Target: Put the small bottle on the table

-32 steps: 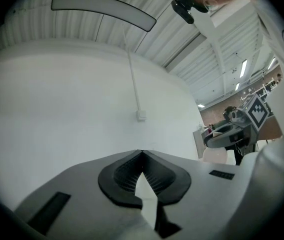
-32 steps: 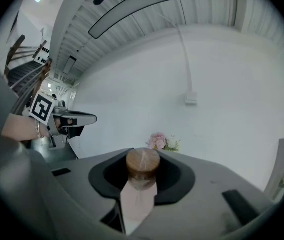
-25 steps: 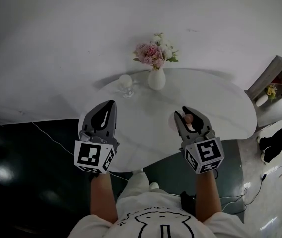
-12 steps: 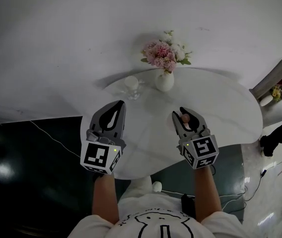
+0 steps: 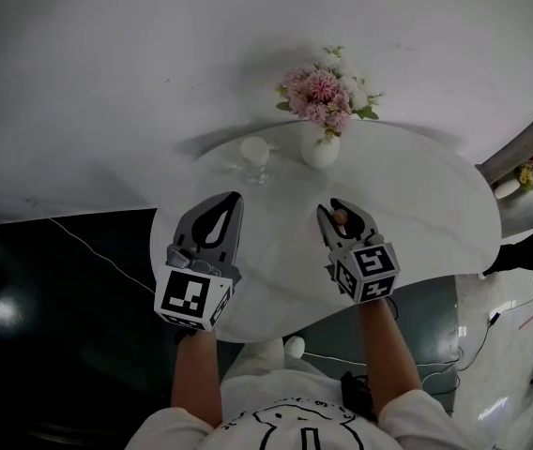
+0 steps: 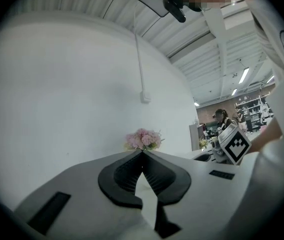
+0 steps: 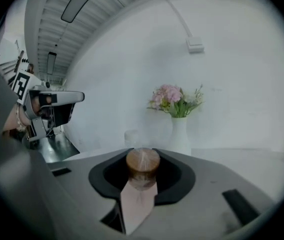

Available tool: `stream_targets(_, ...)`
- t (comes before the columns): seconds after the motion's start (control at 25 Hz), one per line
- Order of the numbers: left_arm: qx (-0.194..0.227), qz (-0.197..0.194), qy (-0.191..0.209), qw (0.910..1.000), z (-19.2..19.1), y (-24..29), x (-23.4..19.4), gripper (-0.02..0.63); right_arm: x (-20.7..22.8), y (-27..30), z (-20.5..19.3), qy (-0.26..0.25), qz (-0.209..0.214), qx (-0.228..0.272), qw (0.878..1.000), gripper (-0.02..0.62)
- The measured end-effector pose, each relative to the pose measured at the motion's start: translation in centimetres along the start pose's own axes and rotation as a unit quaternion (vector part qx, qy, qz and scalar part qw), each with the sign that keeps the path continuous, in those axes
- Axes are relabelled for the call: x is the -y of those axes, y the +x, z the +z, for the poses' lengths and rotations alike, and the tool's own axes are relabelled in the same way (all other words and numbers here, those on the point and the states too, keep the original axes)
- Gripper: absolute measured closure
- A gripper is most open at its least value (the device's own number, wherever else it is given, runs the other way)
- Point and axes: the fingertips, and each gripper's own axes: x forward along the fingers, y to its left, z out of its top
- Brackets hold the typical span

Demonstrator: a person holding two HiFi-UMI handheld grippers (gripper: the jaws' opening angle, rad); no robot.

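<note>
Vase (image 5: 320, 150), ahead of the right gripper (image 5: 340, 210), carries pink flowers (image 5: 323, 92). A glass (image 5: 254, 154) sits ahead of the left gripper (image 5: 232, 201), contents unclear. Right jaws are narrow, clamped on the bottle (image 7: 142, 166), and there it is, upright between them over the table (image 5: 417, 204), cap up, long axis vertical. Left jaws pressed together, nothing between.
</note>
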Motion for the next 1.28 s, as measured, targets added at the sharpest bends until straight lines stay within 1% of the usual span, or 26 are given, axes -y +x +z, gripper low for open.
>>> stream_targets(0.24,-0.009,-0.008,0.000,0.9999,-1.1,0.8,-0.4,0.601,0.2,3.5,-2.1,0.005,0.003,-0.026,1.000,0.488)
stream_targets(0.48,-0.017,-0.019,0.013,0.9996,-1.4,0.9,-0.4,0.601,0.9,6.0,-4.3,0.017,-0.009,-0.048,0.999,0.488)
stream_targets(0.6,-0.014,-0.018,0.005,0.9997,-1.3,0.9,-0.5,0.601,1.1,7.0,-5.5,0.013,-0.009,-0.064,0.998,0.488)
stream_targets(0.68,-0.018,-0.016,0.000,0.9997,-1.5,0.9,-0.7,0.601,1.2,7.6,-6.0,0.009,-0.008,-0.073,0.997,0.488)
stream_targets(0.8,-0.020,-0.015,0.011,0.9996,-1.8,0.9,-1.0,0.601,1.4,8.2,-6.4,0.009,-0.011,-0.080,0.997,0.488)
stream_targets(0.88,-0.023,-0.016,0.013,0.9995,-1.8,0.8,-1.0,0.601,1.5,8.5,-6.7,0.012,-0.013,-0.084,0.996,0.488)
stream_targets(1.0,-0.021,-0.015,-0.007,0.9996,-1.6,0.8,-0.9,0.601,1.5,8.9,-7.3,0.007,-0.012,-0.093,0.996,0.488)
stream_targets(1.08,-0.021,-0.014,-0.010,0.9996,-1.6,0.8,-0.9,0.601,1.4,9.0,-7.7,0.004,-0.011,-0.099,0.995,0.488)
stream_targets(1.28,-0.022,-0.013,0.009,0.9996,-2.0,0.6,-1.0,0.601,1.3,9.1,-8.6,-0.007,-0.009,-0.108,0.994,0.488)
